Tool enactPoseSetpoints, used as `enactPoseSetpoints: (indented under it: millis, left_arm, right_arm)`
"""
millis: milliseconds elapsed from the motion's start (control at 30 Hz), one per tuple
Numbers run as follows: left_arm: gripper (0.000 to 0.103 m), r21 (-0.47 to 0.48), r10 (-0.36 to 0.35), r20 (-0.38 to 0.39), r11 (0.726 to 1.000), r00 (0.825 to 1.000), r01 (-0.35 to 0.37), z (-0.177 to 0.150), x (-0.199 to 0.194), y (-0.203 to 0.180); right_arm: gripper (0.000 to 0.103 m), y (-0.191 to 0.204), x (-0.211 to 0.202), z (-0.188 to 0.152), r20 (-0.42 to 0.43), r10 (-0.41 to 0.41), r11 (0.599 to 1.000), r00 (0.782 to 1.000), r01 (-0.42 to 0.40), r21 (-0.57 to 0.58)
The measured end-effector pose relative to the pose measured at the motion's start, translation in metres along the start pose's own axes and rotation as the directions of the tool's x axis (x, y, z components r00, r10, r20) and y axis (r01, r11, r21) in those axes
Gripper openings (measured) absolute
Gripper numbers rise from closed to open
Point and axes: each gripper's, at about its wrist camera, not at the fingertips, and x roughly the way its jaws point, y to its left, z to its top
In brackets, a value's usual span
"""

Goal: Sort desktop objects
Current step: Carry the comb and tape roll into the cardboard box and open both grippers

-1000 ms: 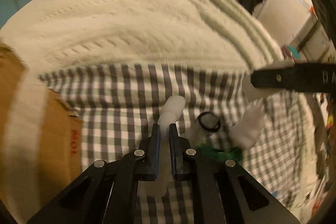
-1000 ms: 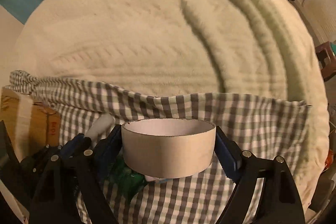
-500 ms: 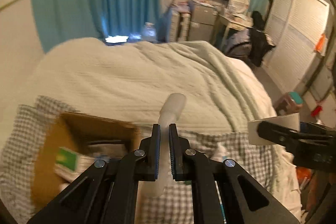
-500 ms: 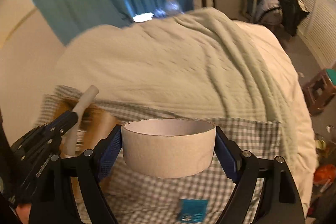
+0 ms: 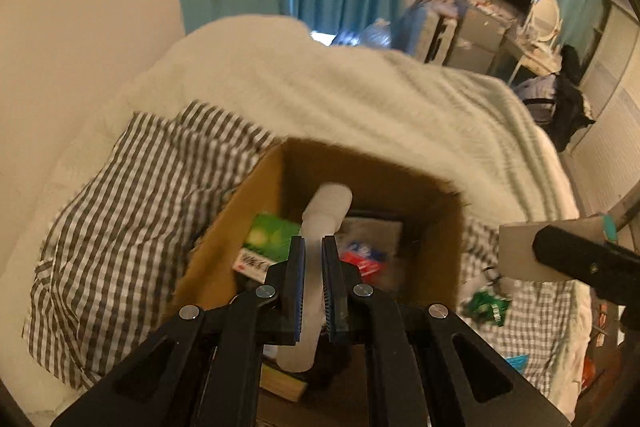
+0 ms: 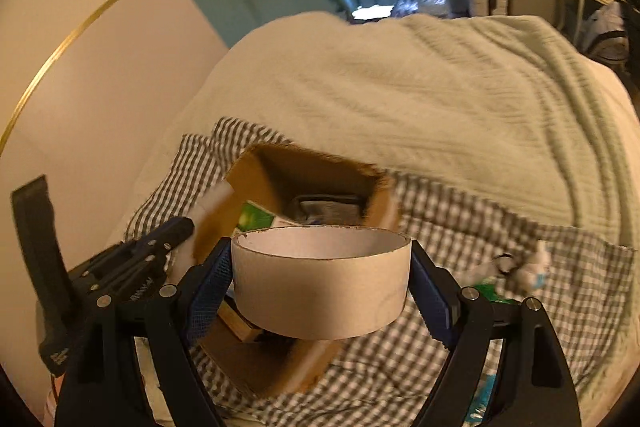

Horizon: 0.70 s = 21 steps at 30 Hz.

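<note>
My left gripper is shut on a white plastic tube, held above the open cardboard box. Inside the box lie a green packet and a red-and-blue packet. My right gripper is shut on a wide cardboard tape ring, its pads pressing both sides; it hangs just right of the box. The left gripper with the tube shows at the left of the right wrist view, and the ring at the right of the left wrist view.
The box sits on a grey-and-white checked cloth spread over a bed with a pale green blanket. Small items, among them a green packet and a black ring, lie on the cloth at the right. A wall stands at the left.
Both grippers rose and swung left, from low over the checked cloth to over and beside the cardboard box. Each kept its hold, the tube in the left, the ring in the right.
</note>
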Motion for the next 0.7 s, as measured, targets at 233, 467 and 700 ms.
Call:
enactPoseSetpoints:
  millis: [233, 467, 700]
  left_arm:
    - [0.009, -0.048, -0.004, -0.029, 0.999, 1.0, 0.003, 0.002, 0.025, 0.027]
    - [0.067, -0.016, -0.031, -0.058, 0.999, 0.998, 0.03, 0.002, 0.034, 0.023]
    - [0.087, -0.082, -0.069, 0.006, 0.994, 0.998, 0.069, -0.002, 0.003, 0.007]
  right_arm:
    - [0.083, 0.016, 0.044, 0.006, -0.04, 0.003, 1.0, 0.999, -0.004, -0.007]
    - [0.094, 0.019, 0.03, 0.012, 0.054, 0.029, 0.999, 0.998, -0.027, -0.03]
    - [0.094, -0.013, -0.011, 0.006, 0.189, -0.209, 0.969, 0.959, 0.179, 0.168]
